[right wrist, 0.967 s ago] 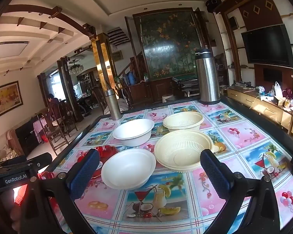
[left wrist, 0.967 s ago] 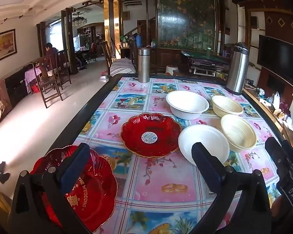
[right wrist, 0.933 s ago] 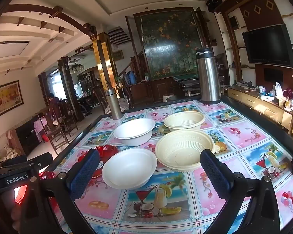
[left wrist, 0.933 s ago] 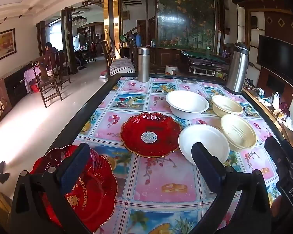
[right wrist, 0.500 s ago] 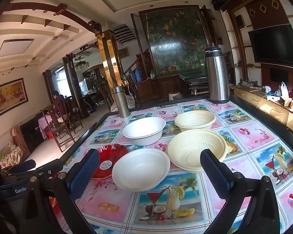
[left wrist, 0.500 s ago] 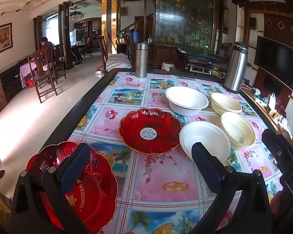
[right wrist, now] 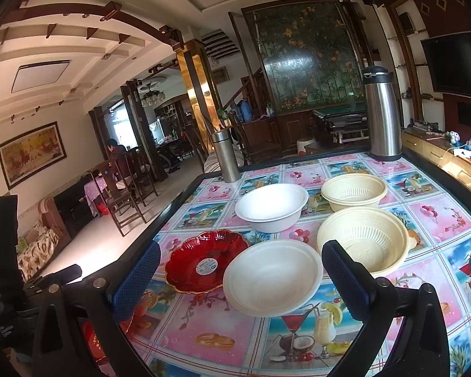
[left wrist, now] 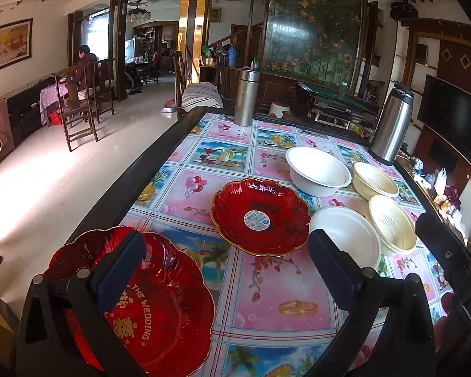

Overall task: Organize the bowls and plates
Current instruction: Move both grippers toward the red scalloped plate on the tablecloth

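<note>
Slick patterned tablecloth (left wrist: pixel 267 295); both your grippers, left (left wrist: pixel 226 270) and right (right wrist: pixel 241 279), gape empty. That near white bowl (right wrist: pixel 271 278) looks light, flimsy: pinch its rim.

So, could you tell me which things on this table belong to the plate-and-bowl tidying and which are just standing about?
Belongs to the job:
- red plate with the sticker
- red wedding plate
- two white bowls
- two cream bowls

Just standing about:
- steel flask
- tall thermos
- patterned tablecloth
</note>
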The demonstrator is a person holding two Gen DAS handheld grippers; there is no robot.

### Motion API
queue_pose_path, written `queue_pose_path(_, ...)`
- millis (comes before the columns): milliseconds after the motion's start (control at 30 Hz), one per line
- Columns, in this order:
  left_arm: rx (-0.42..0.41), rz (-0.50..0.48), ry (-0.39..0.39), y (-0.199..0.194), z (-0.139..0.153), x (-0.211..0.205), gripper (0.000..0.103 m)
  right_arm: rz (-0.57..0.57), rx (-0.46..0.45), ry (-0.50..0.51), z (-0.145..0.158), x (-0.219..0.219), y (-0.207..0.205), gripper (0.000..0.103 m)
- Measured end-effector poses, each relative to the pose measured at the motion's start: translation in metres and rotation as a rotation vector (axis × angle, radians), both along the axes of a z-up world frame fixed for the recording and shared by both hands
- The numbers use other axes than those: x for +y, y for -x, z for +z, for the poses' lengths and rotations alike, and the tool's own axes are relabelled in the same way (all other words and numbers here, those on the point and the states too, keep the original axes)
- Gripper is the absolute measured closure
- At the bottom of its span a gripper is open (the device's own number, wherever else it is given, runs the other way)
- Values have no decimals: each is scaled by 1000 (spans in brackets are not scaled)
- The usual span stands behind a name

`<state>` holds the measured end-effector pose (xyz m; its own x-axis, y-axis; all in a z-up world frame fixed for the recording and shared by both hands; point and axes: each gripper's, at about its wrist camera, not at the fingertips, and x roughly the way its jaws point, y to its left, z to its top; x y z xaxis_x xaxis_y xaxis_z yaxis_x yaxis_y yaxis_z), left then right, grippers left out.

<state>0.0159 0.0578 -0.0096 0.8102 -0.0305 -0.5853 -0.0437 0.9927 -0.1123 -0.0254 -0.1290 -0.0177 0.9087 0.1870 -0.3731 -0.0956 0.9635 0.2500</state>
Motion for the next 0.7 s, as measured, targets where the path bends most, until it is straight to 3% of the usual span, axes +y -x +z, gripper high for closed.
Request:
queue_pose_path(200,-11,35,28,3,5,13,0,34,66,20,-7,9,-15,0)
queue_pose_path(500,-8,61,26,1,13,28,0,95,152,-33,-9,18,-33,0)
queue_pose_path(633,28,40,35,-13,17,31,0,118,206,-42,-2,20,-51,0)
queue_pose_path(700,100,4,58,-30,18,34,0,139,226,-48,4,20,-63,0)
